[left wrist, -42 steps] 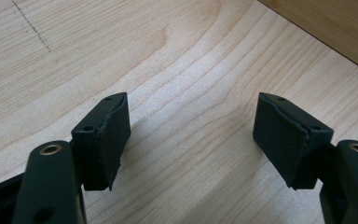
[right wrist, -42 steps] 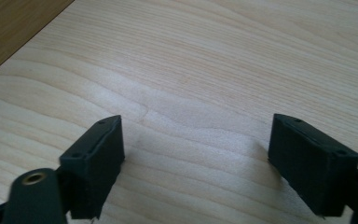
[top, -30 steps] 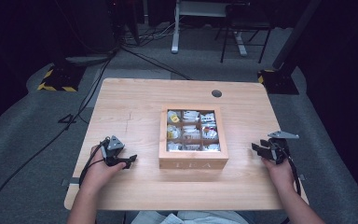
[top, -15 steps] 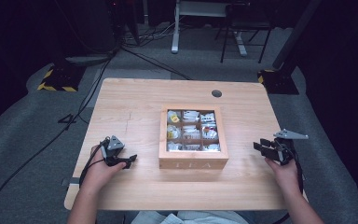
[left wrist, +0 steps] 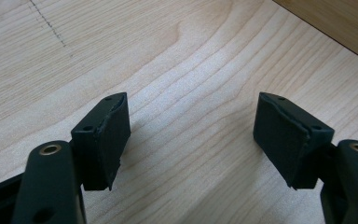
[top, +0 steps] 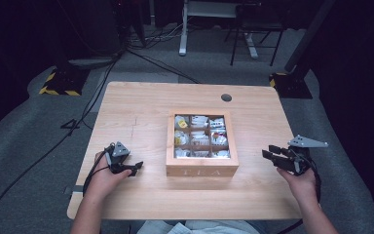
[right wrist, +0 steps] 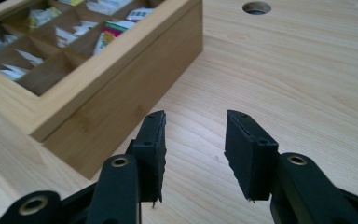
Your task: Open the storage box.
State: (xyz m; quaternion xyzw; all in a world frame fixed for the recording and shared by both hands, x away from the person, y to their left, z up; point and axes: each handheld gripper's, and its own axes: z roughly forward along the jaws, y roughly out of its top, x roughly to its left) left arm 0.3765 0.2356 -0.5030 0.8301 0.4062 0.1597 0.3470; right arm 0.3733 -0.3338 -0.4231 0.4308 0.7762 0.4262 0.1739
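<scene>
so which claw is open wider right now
The left claw: its jaws stand far apart over bare table. The right claw shows a narrower gap, near the tea box.

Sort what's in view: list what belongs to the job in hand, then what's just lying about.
Belongs to the job:
wooden tea box
tea bags in its compartments
left gripper, open
right gripper, open

Just lying about:
cable hole in the table
floor cables
chair behind the table

A pale wood surface point(top: 141, 112) stands on grey carpet point(top: 24, 131) in a dark room; black cables point(top: 34, 161) trail left, and white desk legs point(top: 182, 29) rise at far centre.
</scene>
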